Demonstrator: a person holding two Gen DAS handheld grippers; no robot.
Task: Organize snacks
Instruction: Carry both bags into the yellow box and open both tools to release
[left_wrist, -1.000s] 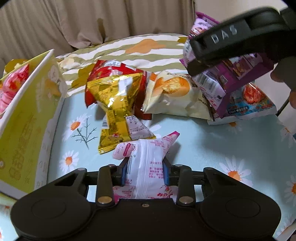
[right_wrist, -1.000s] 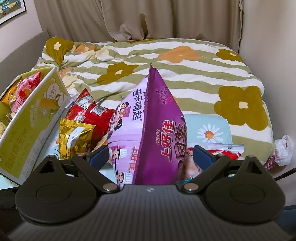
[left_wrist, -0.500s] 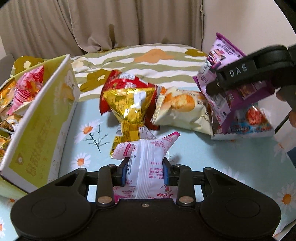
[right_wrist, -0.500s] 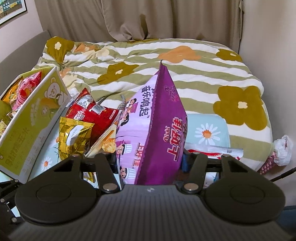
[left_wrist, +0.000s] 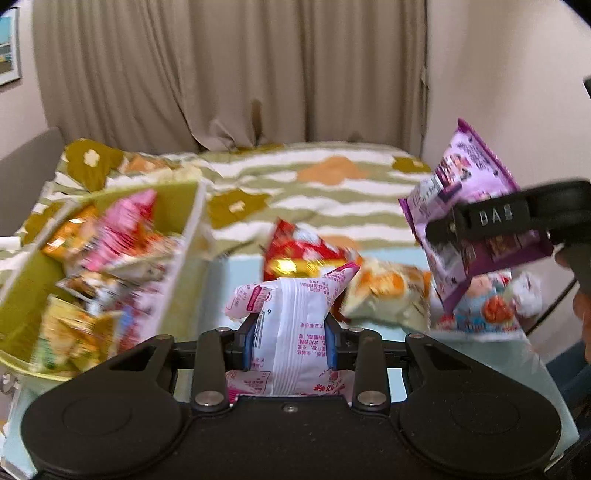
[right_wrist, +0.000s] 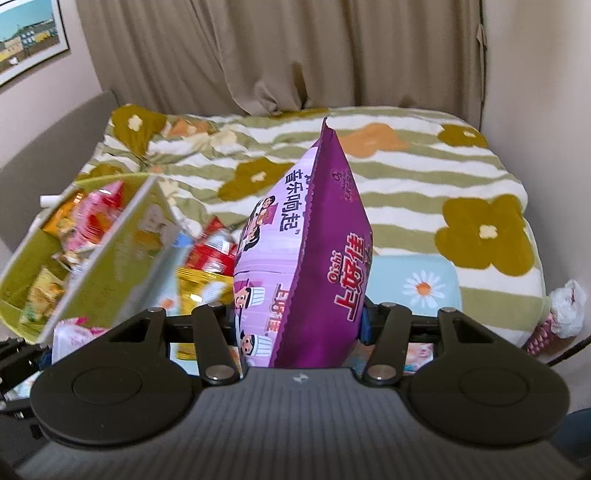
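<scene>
The right gripper (right_wrist: 299, 325) has just clenched on the purple bag (right_wrist: 306, 251); the left gripper (left_wrist: 290, 341) grips a white-pink packet (left_wrist: 291, 317) — both lifted, the green box (left_wrist: 22, 295) left of the fingers next.

Purple bag (right_wrist: 317, 266); pink-white packet (left_wrist: 291, 317); box (left_wrist: 177, 280) seemingly yellow-green.

Glossy, seemingly plastic purple bag (right_wrist: 295, 258)

To my left the green box (left_wrist: 186, 295) stands open-topped but already heaped with packets, its tall near wall in the way of any low approach. Ahead, a red bag (left_wrist: 299, 245), a pale orange bag (left_wrist: 388, 291) and a blue packet (left_wrist: 484, 314) crowd the daisy cloth (left_wrist: 480, 354). I see free room above the striped blanket (right_wrist: 406, 166).
</scene>
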